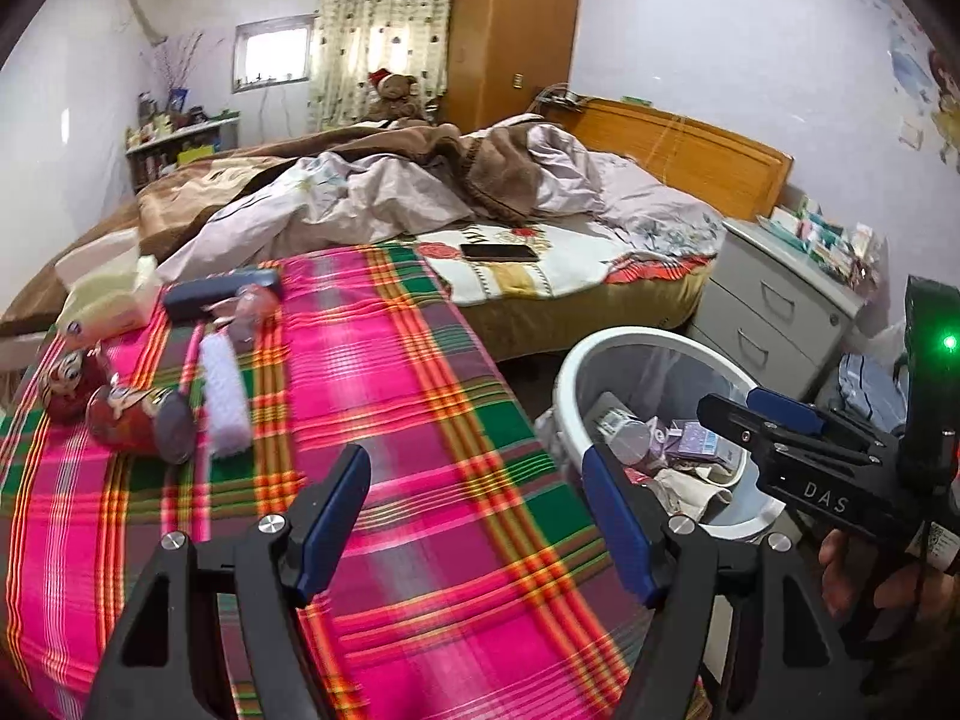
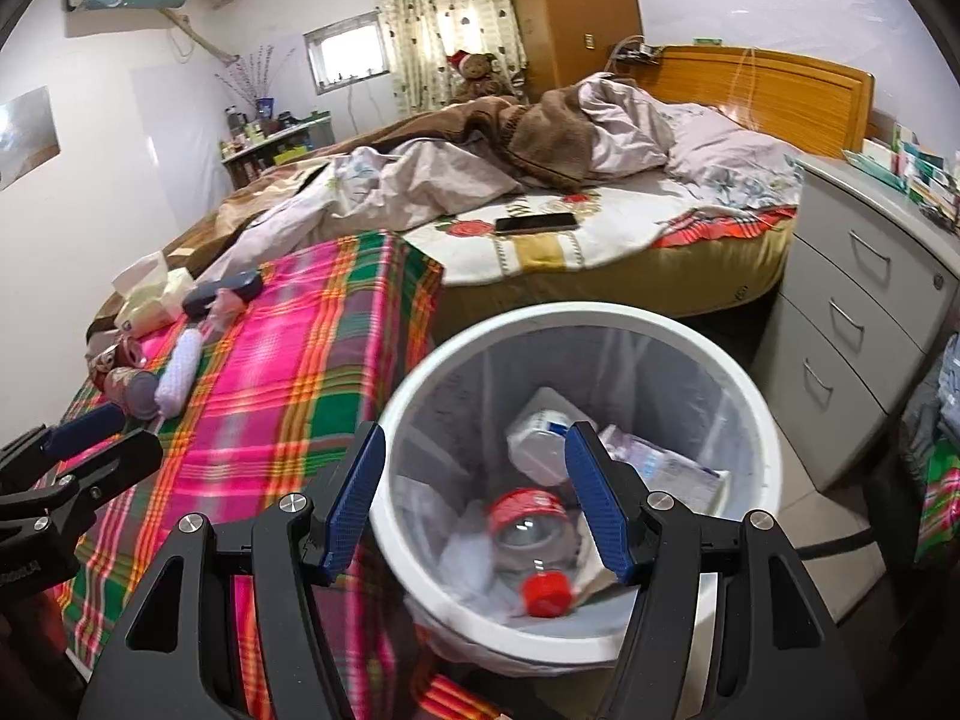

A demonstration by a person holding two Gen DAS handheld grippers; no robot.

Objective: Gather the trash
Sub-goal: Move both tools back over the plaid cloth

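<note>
A white trash bin (image 2: 762,420) stands on the floor beside the plaid-covered table (image 1: 420,450). A clear bottle with a red cap (image 2: 531,546), a white container and paper scraps lie inside it. My right gripper (image 2: 474,504) is open and empty just above the bin's mouth; it also shows in the left wrist view (image 1: 750,414). My left gripper (image 1: 477,516) is open and empty over the plaid cloth. A red can (image 1: 138,420), a second red can (image 1: 66,384), a white roller (image 1: 223,402), a dark case (image 1: 219,294) and a tissue pack (image 1: 108,300) lie at the table's left.
An unmade bed (image 1: 420,192) with a phone (image 1: 498,252) on it lies behind the table. A grey drawer cabinet (image 2: 858,324) stands right of the bin. A wooden wardrobe (image 1: 510,30) stands at the back.
</note>
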